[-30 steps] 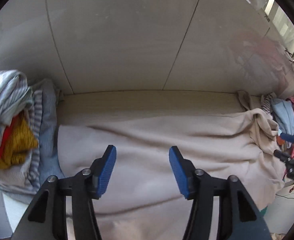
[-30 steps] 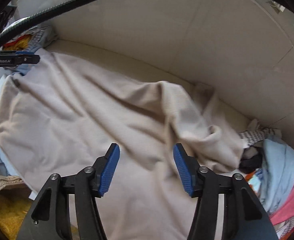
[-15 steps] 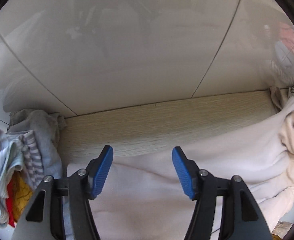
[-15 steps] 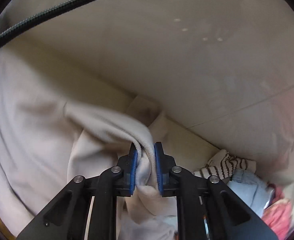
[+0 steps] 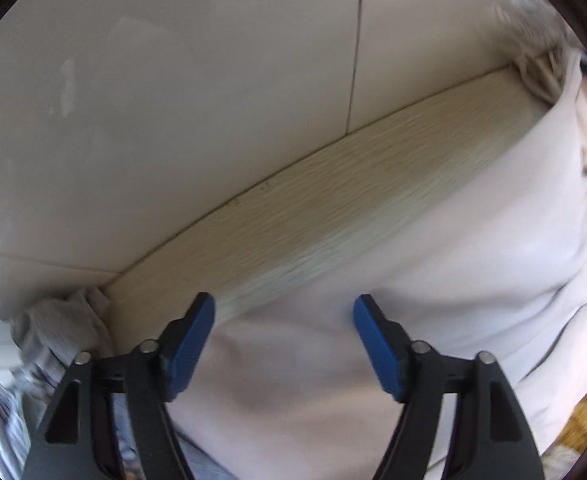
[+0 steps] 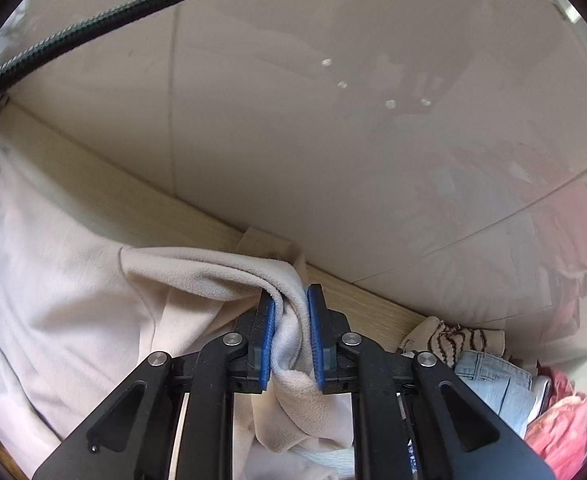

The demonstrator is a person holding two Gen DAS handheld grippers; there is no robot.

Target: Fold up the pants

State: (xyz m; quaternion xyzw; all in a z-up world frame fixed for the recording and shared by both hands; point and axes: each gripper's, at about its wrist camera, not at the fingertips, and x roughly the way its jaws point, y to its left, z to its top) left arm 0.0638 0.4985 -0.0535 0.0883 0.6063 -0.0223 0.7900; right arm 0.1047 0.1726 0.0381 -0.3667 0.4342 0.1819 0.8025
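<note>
Beige fleece pants (image 5: 433,280) lie spread over a light wooden table (image 5: 333,200) against a pale tiled wall. In the left wrist view my left gripper (image 5: 284,322) points steeply down over the pants' far edge; its jaws are opening wide and the pads touch nothing. In the right wrist view my right gripper (image 6: 290,322) is shut on a bunched fold of the pants (image 6: 53,280) near their right end. The fold rises between the blue pads (image 6: 267,332) and the cloth drapes away to the left.
A grey garment (image 5: 53,328) is heaped at the table's left end by the wall. At the right end lie a striped cloth (image 6: 449,336), light blue jeans (image 6: 493,380) and a pink garment (image 6: 557,424). A black cable (image 6: 93,24) crosses the right wrist view's top.
My right gripper moved right over the pants and shut on a fold of them. My left gripper dropped toward the far edge, rolled and spread wider.
</note>
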